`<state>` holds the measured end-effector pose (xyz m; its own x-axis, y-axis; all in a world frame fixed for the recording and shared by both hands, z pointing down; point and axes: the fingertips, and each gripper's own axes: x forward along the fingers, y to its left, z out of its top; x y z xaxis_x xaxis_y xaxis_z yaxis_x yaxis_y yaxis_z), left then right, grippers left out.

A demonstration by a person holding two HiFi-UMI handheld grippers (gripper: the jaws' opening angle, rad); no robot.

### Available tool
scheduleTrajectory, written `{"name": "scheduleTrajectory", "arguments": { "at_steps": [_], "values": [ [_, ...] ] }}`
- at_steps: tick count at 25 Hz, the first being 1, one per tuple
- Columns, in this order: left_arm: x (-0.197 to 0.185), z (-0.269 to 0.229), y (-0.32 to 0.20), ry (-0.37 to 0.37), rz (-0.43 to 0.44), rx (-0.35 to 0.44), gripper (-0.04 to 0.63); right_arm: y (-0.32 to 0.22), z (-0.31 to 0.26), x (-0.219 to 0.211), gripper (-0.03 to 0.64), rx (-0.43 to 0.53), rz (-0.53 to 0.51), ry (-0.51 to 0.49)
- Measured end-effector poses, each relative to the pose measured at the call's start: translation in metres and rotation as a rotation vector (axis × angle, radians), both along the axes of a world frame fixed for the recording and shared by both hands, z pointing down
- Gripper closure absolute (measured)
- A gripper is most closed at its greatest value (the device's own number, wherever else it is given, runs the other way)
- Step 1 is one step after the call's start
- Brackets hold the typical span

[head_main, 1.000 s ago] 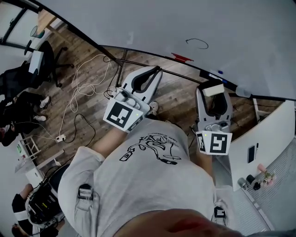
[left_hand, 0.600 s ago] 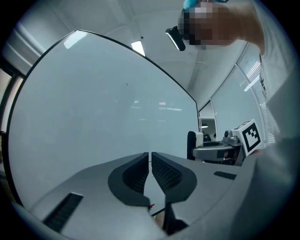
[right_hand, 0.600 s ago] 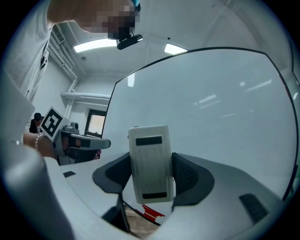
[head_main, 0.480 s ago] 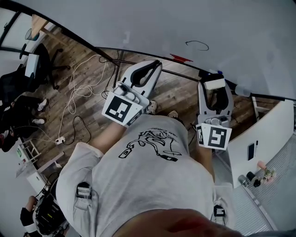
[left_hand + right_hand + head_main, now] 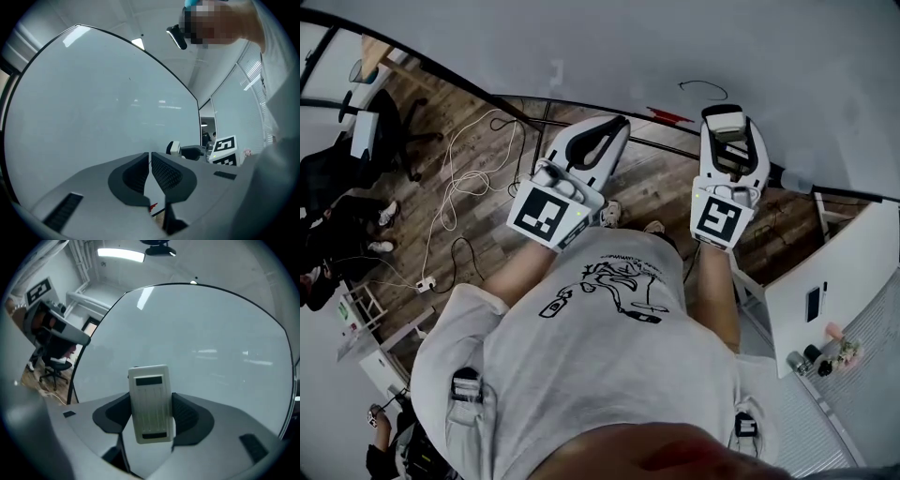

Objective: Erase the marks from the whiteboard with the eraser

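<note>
Eraser (image 5: 150, 404): clamped by long sides in right gripper (image 5: 727, 131), raised near black loop (image 5: 703, 86) on whiteboard (image 5: 675, 47). Probably light, rigid ribbed plastic, slippery; mid-body grip suits. Left gripper (image 5: 150, 161) closed, empty.

I wear a light grey short-sleeved T-shirt (image 5: 609, 375) with a black line drawing (image 5: 614, 291) printed on the front. My left gripper (image 5: 617, 124) and right gripper (image 5: 724, 114) are pale grey shells with dark ribbed pads (image 5: 165, 172), each bearing a cube (image 5: 546, 217) of black-and-white square markers.
</note>
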<state>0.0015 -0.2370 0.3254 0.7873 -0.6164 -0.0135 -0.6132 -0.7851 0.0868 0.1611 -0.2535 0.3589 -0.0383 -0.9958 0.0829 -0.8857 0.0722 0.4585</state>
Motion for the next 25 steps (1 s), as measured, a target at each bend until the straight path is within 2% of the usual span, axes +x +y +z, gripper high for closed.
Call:
{"name": "scheduleTrajectory", "arguments": {
  "at_steps": [4,8,17,25],
  "values": [
    [0.000,0.003,-0.002,-0.014,0.011,-0.003,0.563,-0.022,0.005,0.006,0.351,0.011,0.051,0.080],
    [-0.003,0.006,-0.009,-0.010,0.007,0.011,0.563,-0.040,0.013,0.013,0.351,-0.001,0.083,0.108],
    [-0.002,0.016,-0.013,-0.019,0.019,-0.036,0.563,-0.050,0.019,0.013,0.351,0.018,0.138,0.190],
    [-0.007,0.020,-0.017,-0.031,0.015,-0.044,0.563,-0.062,0.052,-0.021,0.350,-0.025,0.101,0.252]
  ]
}}
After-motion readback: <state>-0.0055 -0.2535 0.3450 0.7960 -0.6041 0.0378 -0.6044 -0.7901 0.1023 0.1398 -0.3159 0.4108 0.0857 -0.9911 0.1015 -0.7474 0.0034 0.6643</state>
